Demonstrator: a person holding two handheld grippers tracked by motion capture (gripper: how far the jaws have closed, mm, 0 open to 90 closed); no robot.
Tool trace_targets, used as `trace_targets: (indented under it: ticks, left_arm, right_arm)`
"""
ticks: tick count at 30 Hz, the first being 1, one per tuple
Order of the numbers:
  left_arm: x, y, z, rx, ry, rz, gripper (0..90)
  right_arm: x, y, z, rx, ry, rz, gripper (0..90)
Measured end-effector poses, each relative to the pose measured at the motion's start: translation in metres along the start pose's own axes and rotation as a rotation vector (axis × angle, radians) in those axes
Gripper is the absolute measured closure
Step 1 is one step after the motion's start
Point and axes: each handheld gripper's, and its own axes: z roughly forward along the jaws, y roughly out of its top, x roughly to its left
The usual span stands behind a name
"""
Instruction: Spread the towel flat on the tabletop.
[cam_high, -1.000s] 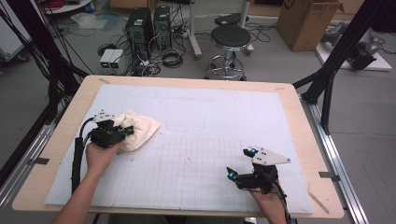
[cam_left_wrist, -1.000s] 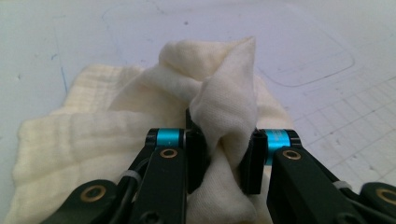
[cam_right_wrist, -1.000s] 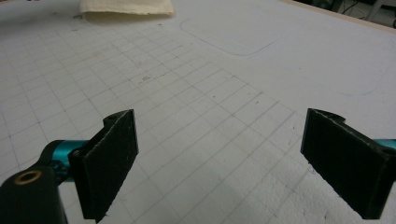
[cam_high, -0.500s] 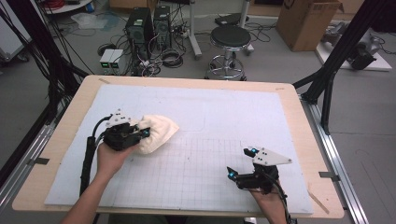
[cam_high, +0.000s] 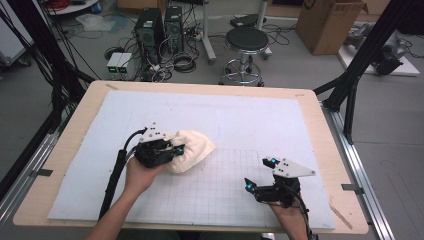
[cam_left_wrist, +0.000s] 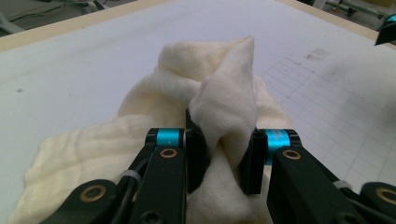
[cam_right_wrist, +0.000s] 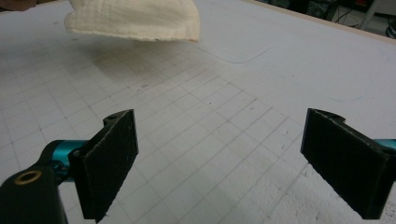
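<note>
While left tongs (cam_left_wrist: 223, 161) visibly pinch the cream cloth (cam_left_wrist: 205, 107) close up, right tongs (cam_right_wrist: 233, 161) gape empty.

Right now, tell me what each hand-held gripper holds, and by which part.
The left hand-held gripper pinches a bunched fold of the cream crumpled cloth. The right hand-held gripper holds nothing.

Wooden worktop (cam_high: 320, 107) carries white mat (cam_high: 260, 115), part gridded. Cream cloth (cam_high: 192, 147) bunched on mat, fold pinched between left jaws, well ahead of right jaws.
</note>
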Motion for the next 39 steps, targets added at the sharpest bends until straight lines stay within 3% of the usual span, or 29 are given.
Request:
trace_targets:
  ticks: [11, 17, 24, 27, 31, 34, 39]
  left_arm:
    - [-0.029, -0.001, 0.020, 0.034, -0.065, 0.041, 75.7]
    - [-0.033, -0.007, 0.042, 0.066, -0.086, 0.042, 75.1]
    - [-0.034, -0.015, 0.063, 0.126, -0.054, 0.067, 71.9]
    - [-0.031, -0.020, 0.072, 0.154, -0.042, 0.060, 70.5]
    - [-0.029, -0.021, 0.075, 0.151, -0.050, 0.053, 63.8]
    - [-0.027, -0.019, 0.071, 0.135, -0.047, 0.043, 52.2]
    - [-0.023, -0.012, 0.057, 0.075, -0.047, 0.040, 40.0]
  right_arm:
    - [0.001, 0.000, -0.001, -0.002, -0.001, -0.005, 10.4]
    - [0.000, 0.000, -0.001, -0.003, -0.005, -0.009, 10.4]
    - [0.001, -0.001, 0.000, 0.011, 0.004, -0.003, 10.4]
    - [0.001, -0.001, 0.001, 0.013, 0.007, -0.007, 10.4]
    - [0.002, -0.002, 0.001, 0.019, 0.008, -0.006, 10.4]
    - [0.001, -0.002, 0.002, 0.019, 0.012, -0.006, 10.4]
    - [0.002, -0.002, 0.003, 0.031, 0.018, -0.010, 10.4]
